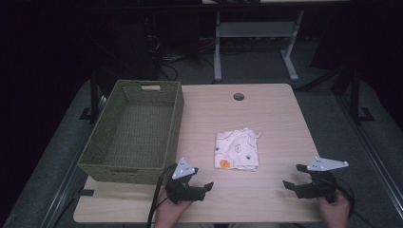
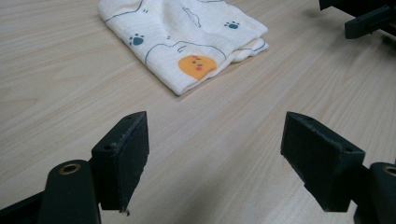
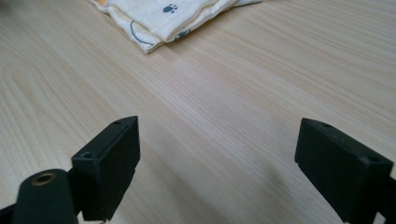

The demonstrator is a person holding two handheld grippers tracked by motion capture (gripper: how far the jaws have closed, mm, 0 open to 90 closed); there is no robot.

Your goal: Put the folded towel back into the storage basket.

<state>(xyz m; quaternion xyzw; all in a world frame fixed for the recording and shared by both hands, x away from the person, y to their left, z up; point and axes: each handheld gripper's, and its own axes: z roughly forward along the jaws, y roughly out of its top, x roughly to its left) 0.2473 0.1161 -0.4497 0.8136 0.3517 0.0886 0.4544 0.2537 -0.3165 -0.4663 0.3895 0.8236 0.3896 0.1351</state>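
A folded white cloth (image 1: pixel 237 149) printed with paw marks and an orange patch lies flat near the middle of the wooden table (image 1: pixel 266 109). My left gripper (image 1: pixel 202 185) rests near the front edge, left of the cloth, open with nothing between its jaws. The left gripper view has the cloth (image 2: pixel 187 37) a short way ahead of the left gripper (image 2: pixel 215 158). My right gripper (image 1: pixel 294 178) is at the front right, open and empty. In the right gripper view a corner of the cloth (image 3: pixel 168 18) lies far ahead of the right gripper (image 3: pixel 217 168).
A green woven basket (image 1: pixel 138 166) with nothing in it stands along the table's left side. A round cable hole (image 1: pixel 238 96) sits near the far edge. A desk frame (image 1: pixel 254 33) stands on the floor beyond the table.
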